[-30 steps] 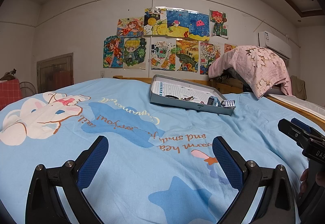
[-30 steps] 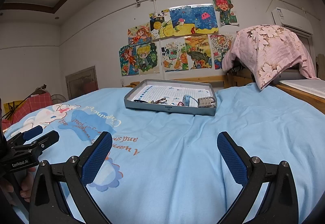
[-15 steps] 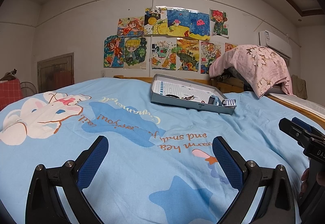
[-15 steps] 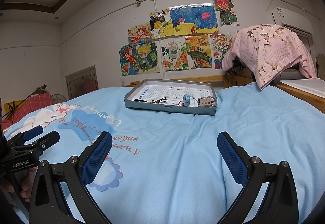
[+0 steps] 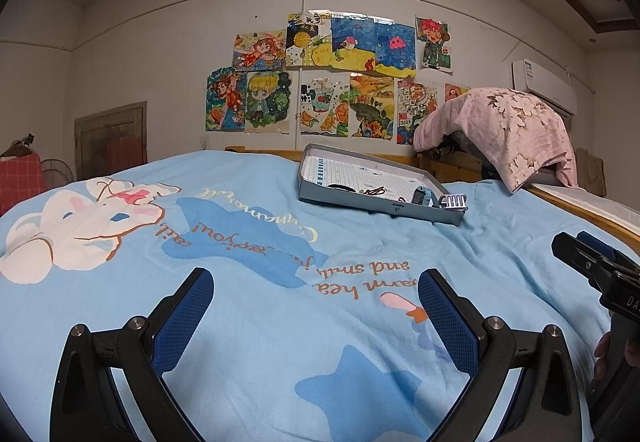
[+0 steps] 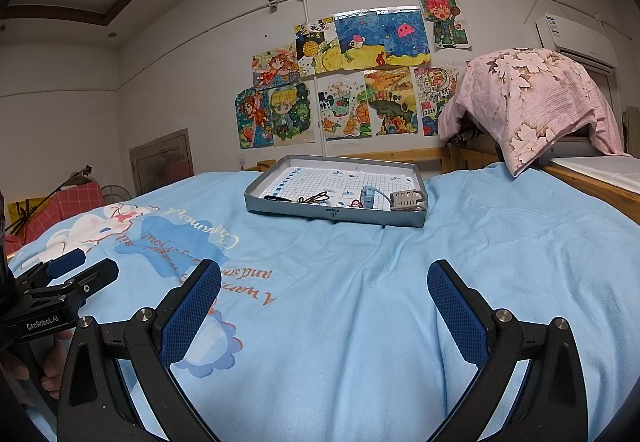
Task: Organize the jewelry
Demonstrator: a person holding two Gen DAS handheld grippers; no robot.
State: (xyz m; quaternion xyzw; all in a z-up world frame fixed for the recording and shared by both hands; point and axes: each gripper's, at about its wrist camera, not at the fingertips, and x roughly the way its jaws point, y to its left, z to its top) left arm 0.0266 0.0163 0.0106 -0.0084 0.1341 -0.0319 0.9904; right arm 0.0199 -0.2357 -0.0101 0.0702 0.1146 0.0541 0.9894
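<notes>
I hold both grippers, left (image 5: 314, 300) and right (image 6: 324, 292), jaws released and empty, well short of the tray (image 6: 334, 215); jewelry (image 6: 316, 197) lies inside, stage undeterminable.

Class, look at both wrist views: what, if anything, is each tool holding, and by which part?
Nothing is held. The left tool and right tool are both open over the blue bedcover, and the jewelry lies in the grey tray.

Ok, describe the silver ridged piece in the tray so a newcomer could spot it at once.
Find the blue bedspread, then the shallow grey tray lying on it below the wall drawings. The silver ridged piece sits in the tray's near right corner, beside a small light-blue item. It alone is metallic with parallel ridges; the other bits are thin dark cords.
</notes>
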